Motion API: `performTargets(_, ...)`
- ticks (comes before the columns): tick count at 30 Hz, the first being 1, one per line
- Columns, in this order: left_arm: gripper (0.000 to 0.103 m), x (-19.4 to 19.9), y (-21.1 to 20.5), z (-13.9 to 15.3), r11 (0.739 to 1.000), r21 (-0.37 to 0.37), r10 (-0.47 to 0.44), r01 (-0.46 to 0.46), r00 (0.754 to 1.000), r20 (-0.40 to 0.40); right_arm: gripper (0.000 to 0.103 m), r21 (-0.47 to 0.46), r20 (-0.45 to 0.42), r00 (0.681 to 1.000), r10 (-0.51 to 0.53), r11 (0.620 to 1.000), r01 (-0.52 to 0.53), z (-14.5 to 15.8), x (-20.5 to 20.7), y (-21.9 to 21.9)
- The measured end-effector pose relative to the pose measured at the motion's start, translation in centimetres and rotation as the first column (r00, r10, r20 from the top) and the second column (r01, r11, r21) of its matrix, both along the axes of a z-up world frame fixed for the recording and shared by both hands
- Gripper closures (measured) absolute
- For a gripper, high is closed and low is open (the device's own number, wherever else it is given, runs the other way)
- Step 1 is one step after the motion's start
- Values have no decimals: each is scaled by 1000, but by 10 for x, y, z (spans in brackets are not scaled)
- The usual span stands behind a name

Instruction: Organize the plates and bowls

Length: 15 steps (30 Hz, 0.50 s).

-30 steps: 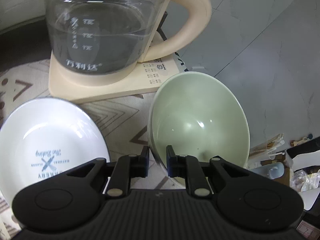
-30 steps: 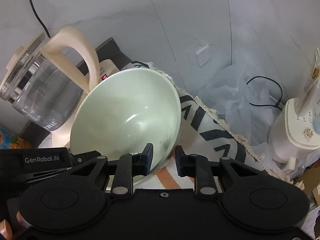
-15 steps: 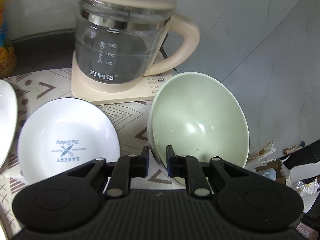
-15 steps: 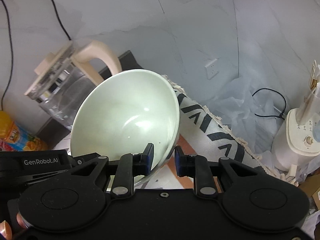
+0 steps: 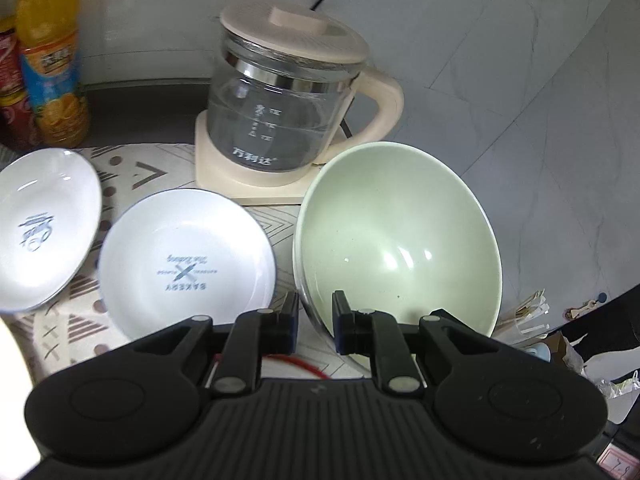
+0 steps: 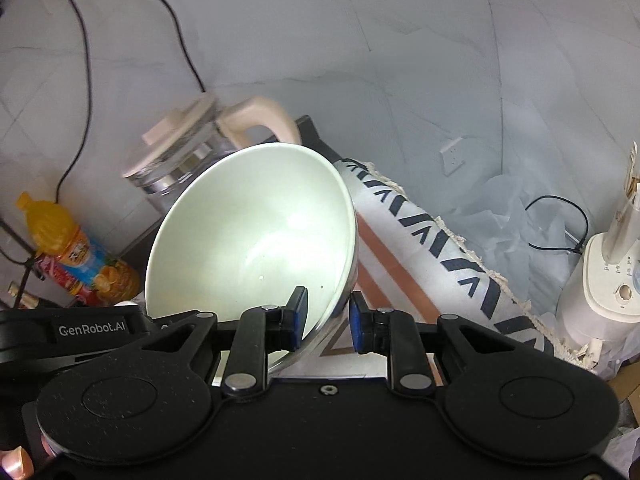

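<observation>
Only the left wrist view shows two white plates, one marked BAKERY (image 5: 186, 258) and another (image 5: 44, 228) to its left, lying on the patterned cloth (image 5: 136, 170) of the worktop beside a glass kettle (image 5: 280, 116). Only the right wrist view shows a wall socket (image 6: 452, 156) and a white appliance (image 6: 608, 280). The pale green bowl (image 5: 396, 236) tilts clear of the cloth, its rim pinched on one side by the left hand-held gripper (image 5: 315, 316) and on the other by the right hand-held gripper (image 6: 327, 320).
</observation>
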<state>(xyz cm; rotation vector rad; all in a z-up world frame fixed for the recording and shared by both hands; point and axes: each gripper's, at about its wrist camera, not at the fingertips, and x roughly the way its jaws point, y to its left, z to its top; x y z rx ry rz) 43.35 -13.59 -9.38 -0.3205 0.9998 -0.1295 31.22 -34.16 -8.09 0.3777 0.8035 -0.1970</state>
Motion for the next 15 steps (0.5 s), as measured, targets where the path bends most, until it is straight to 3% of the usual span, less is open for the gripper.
performTargets(15, 88, -53, 25, 21, 998, 0, 57, -57, 998, 34, 81, -7, 4, 998, 68, 998, -68, 11, -36, 35)
